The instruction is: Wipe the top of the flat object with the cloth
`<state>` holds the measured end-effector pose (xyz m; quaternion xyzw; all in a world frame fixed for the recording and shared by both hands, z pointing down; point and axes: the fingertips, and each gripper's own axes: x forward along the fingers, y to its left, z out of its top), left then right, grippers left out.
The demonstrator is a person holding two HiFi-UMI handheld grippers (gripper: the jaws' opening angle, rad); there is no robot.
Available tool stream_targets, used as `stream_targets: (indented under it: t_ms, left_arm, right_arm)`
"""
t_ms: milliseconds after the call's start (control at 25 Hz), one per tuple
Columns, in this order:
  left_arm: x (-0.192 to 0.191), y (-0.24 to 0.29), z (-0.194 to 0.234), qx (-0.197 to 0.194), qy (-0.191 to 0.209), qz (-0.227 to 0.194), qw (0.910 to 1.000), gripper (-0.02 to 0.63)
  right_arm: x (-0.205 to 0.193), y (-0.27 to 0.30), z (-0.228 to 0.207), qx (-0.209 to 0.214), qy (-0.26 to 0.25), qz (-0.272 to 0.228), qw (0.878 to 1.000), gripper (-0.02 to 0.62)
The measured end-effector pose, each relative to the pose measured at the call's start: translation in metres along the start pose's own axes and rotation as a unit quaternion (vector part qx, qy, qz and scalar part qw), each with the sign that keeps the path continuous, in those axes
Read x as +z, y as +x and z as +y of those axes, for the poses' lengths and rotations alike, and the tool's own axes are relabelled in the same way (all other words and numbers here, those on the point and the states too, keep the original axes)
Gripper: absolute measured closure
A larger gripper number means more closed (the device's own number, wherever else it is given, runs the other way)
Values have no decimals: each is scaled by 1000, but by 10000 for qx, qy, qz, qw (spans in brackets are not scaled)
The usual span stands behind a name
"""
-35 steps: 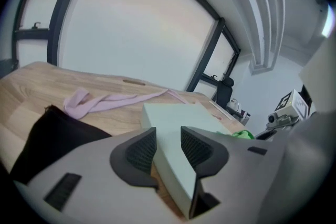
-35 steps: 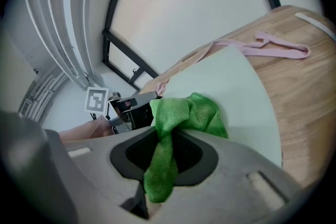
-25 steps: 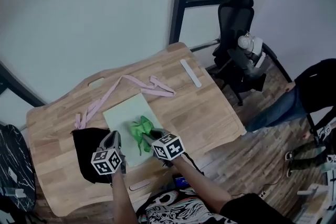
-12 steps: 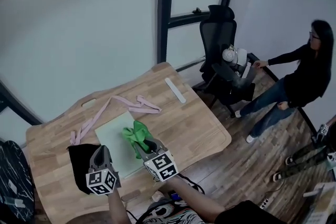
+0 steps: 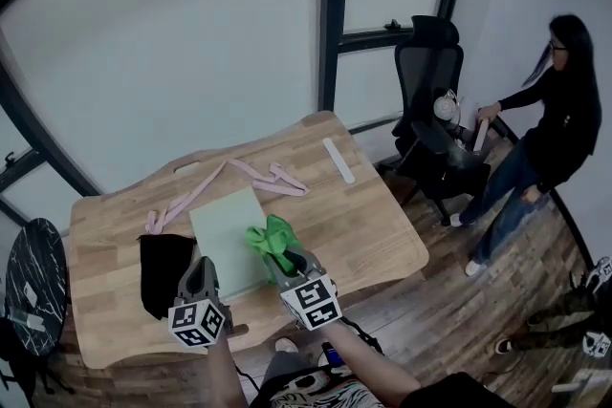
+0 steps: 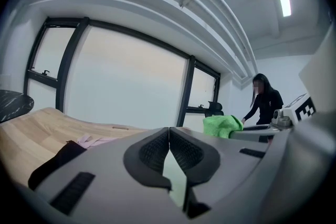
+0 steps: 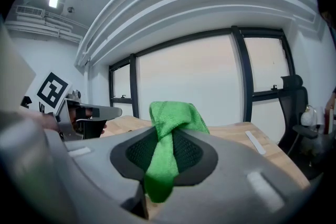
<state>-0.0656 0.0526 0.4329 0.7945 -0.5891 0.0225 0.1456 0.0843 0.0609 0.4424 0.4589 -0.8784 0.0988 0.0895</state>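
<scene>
Wooden desk [image 5: 373, 225], viewed left to right. A black cloth [image 5: 161, 268] lies at the left. By it, the left hand-held gripper [image 5: 203, 265], raised since a second ago, has its jaws just closed together on nothing. The pale green flat board [image 5: 225, 229] lies mid-desk. The right hand-held gripper [image 5: 290, 260], likewise raised, clamps the green cloth [image 5: 272, 238], now held up over the board's right edge instead of bunched on its surface.

A: Where's the left gripper [image 5: 201, 265]?
B: Seven o'clock, pointing toward twelve. Its jaws have just been closing, and now they meet on nothing.
A: And the right gripper [image 5: 290, 258]?
B: Six o'clock, pointing eleven, clamped on the cloth [image 5: 271, 236].
</scene>
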Motion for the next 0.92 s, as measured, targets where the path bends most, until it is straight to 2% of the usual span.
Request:
stream_targets:
  t_ms: [280,640,920]
  left_arm:
    - [0,-26,-9,168,5,-144,9998,598]
    - [-4,-36,-36,-10,104,-143,9998,598]
    - [-1,-43,-42,6,77,-202,9998,598]
  right_arm:
    - [-9,-23,8,93,-5,30,10000,517]
    - [-25,-52,-1,-109,-4,107,9999,517]
    - [-25,-61,-4,-203,-104,75,9997,517]
